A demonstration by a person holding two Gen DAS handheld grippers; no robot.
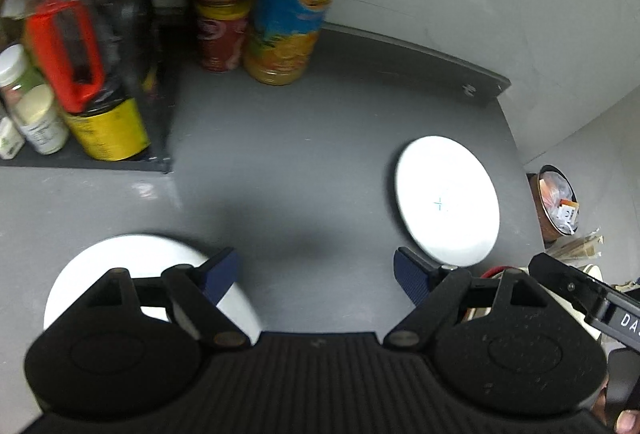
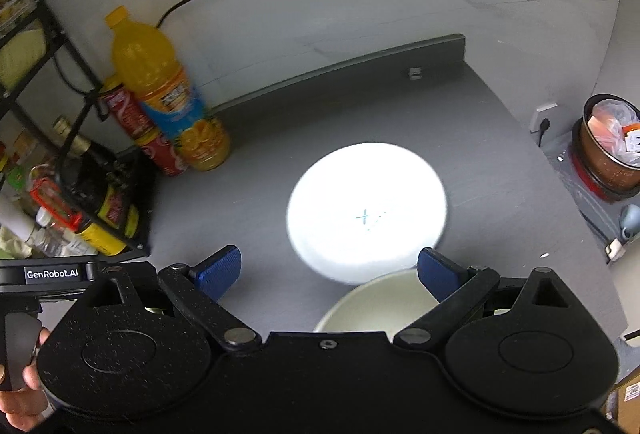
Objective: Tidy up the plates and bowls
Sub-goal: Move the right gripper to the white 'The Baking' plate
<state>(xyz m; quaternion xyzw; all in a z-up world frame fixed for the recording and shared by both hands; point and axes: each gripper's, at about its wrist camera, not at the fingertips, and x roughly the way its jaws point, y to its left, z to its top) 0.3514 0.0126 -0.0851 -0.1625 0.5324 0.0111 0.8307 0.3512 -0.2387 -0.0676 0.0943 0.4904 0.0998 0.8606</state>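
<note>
White plate [image 1: 448, 199] both views; cream bowl [image 2: 374, 300] right wrist only.

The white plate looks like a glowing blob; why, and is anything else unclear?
Right wrist view: glare washes out the plate, hiding its rim detail. Left wrist view: the rack bottles are smeared by blur, and the counter's back edge bends from lens distortion.

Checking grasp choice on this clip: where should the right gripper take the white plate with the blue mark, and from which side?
By its near rim. The plate lies flat on the counter, so only the thin edge offers a pinch. The open right gripper faces that rim, though the bowl crowds it, so approaching slightly left of the bowl looks safer.
</note>
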